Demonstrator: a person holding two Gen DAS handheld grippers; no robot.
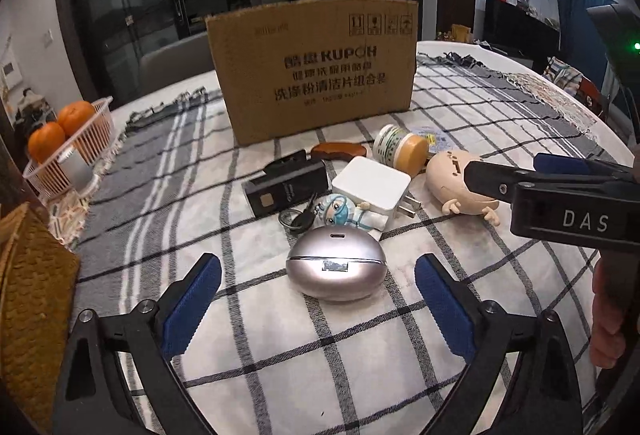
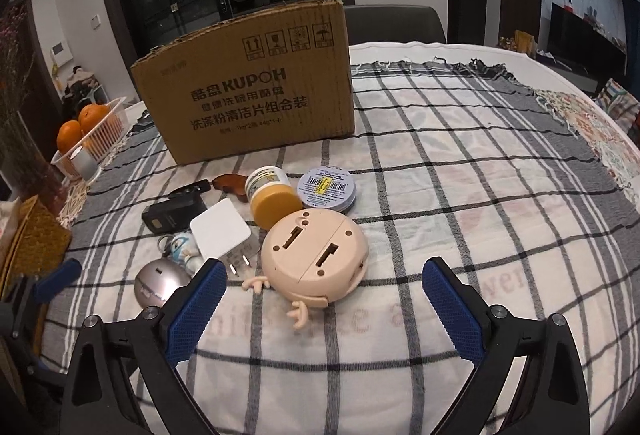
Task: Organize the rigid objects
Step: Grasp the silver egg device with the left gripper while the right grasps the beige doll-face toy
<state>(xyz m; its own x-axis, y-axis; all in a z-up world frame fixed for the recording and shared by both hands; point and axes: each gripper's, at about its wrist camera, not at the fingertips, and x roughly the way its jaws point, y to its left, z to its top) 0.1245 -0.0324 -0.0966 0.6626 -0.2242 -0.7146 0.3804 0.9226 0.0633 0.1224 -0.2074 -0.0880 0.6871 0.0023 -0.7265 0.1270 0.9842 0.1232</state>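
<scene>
A pile of small objects lies on the checked cloth before a cardboard box [image 1: 316, 67]. My left gripper [image 1: 318, 281] is open, its blue pads on either side of a silver egg-shaped case [image 1: 335, 263]. Behind it lie a small figurine keychain [image 1: 340, 213], a white plug adapter [image 1: 372, 187], a black device [image 1: 286, 187] and a yellow-lidded jar [image 1: 402, 149]. My right gripper [image 2: 324, 285] is open, just in front of a beige doll head [image 2: 314, 255]. It shows in the left wrist view [image 1: 516, 171] touching the doll head [image 1: 452, 183].
A basket of oranges [image 1: 66, 151] stands at the left table edge, with a woven mat [image 1: 28, 299] nearer. A round tin [image 2: 328, 187] lies behind the doll head. A brown wooden piece [image 2: 232, 185] lies near the box [image 2: 248, 87].
</scene>
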